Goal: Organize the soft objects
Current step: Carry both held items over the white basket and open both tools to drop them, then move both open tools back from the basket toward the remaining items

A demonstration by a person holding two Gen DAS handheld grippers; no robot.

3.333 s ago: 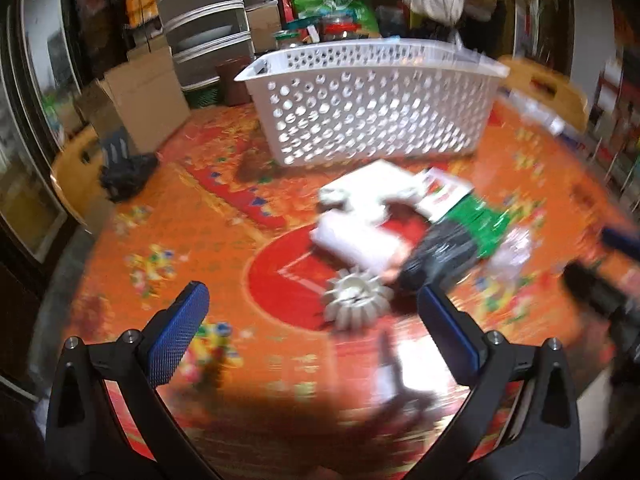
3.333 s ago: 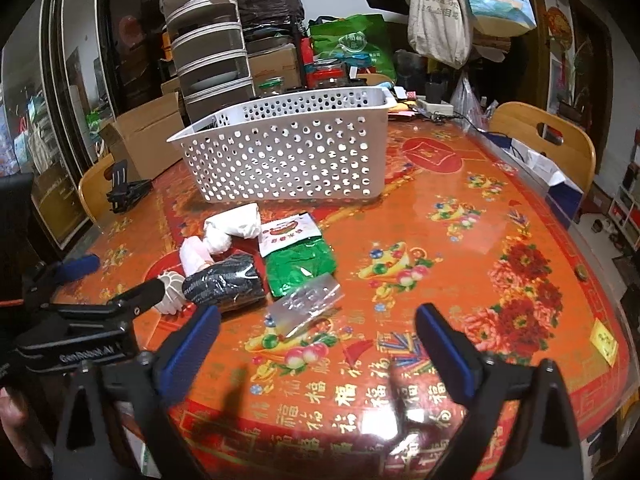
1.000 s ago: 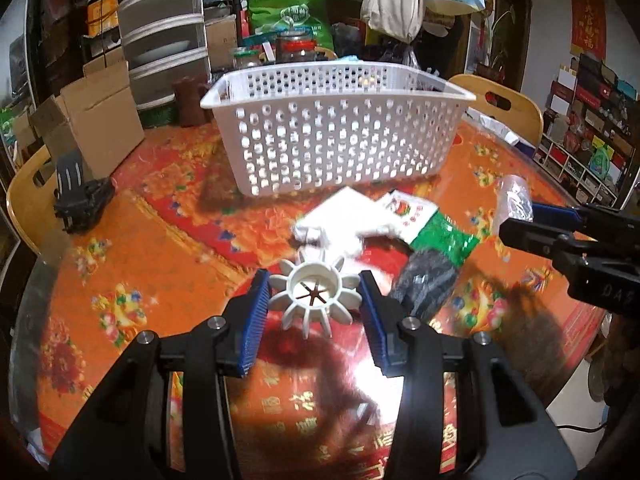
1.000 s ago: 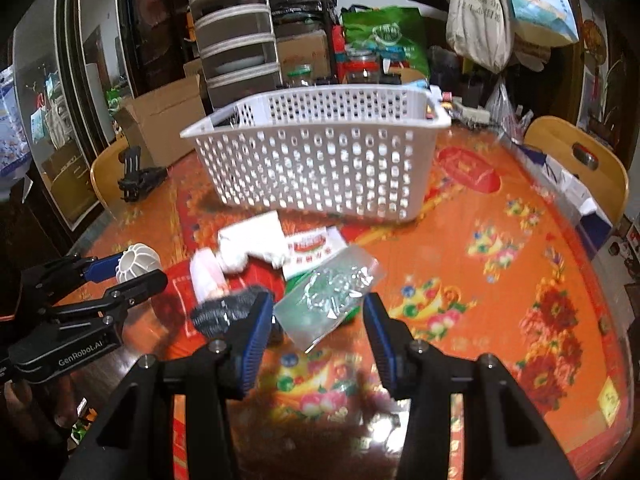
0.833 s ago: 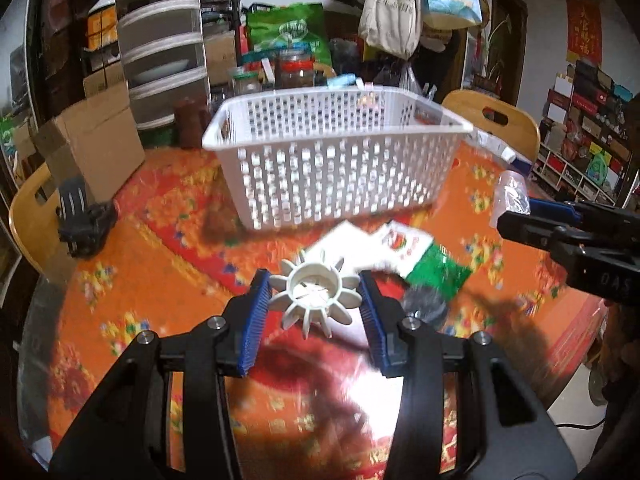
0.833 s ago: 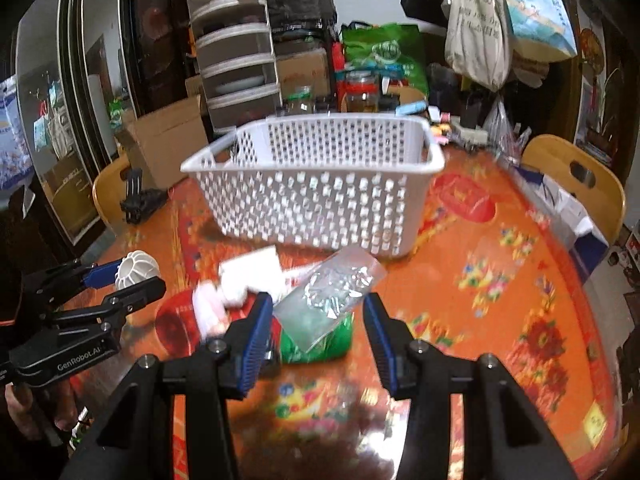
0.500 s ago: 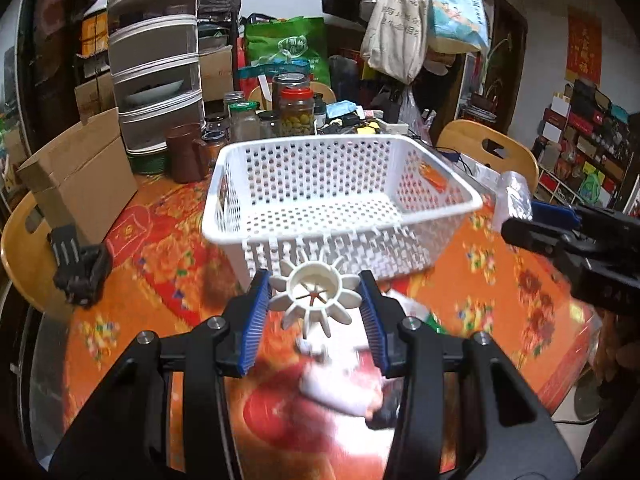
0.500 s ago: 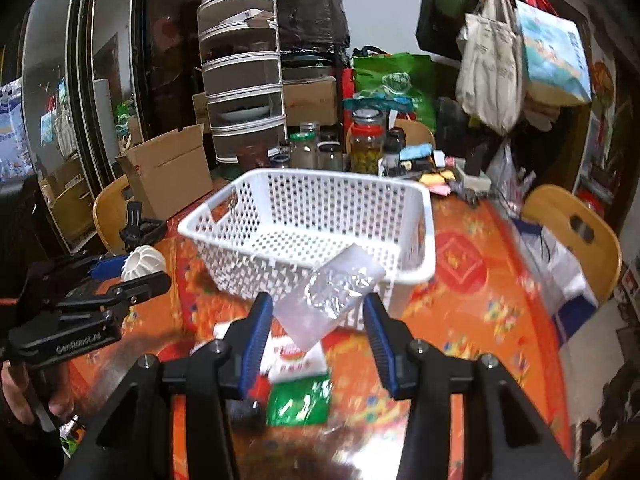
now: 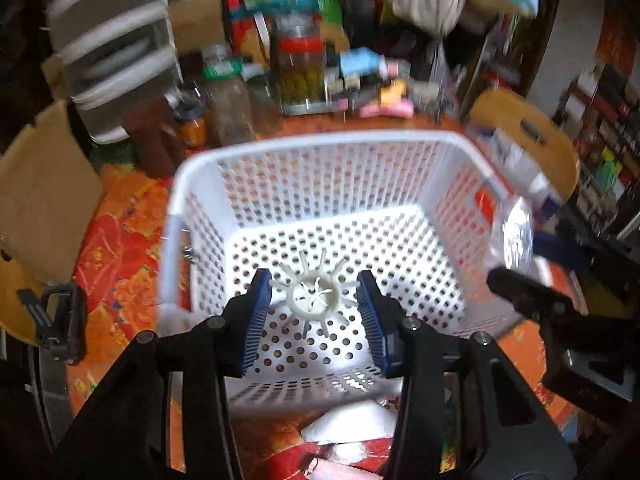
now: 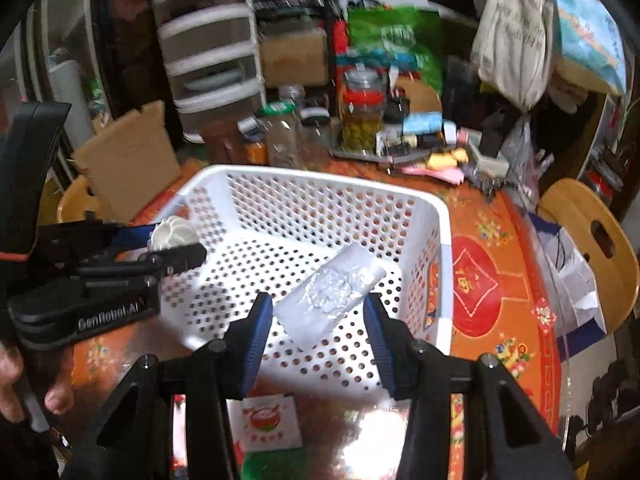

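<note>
White perforated basket (image 9: 320,184): sits on a round table (image 10: 480,280) under a glossy orange-red floral cover; nothing lies on its floor. Room is cluttered. Behind the basket: jars (image 10: 362,120), a grey drawer unit (image 10: 212,52), a cardboard box (image 10: 128,160), hanging bags (image 10: 516,36). Wooden chairs (image 10: 592,232) stand at the table edge, left and right.

Clearance: basket top is open, rim all round; bare cover to the right of the basket. Near side crowded with leftovers: a white soft packet (image 9: 352,424), a red-and-white sachet (image 10: 268,420), a green packet (image 10: 276,464).

Left gripper (image 9: 316,308): blue pads clenched on a white finned wheel-shaped piece (image 9: 316,296), radial fins, hollow hub, held above the basket floor near the front left wall.

Right gripper (image 10: 318,324): grasping a clear plastic bag (image 10: 332,292), crinkled, silvery contents, tilted up to the right, over the basket's near right part.

The grippers are side by side, apart, both pitched down. Frames motion-blurred. Fingers of a hand (image 10: 24,396) show at the left gripper's handle.
</note>
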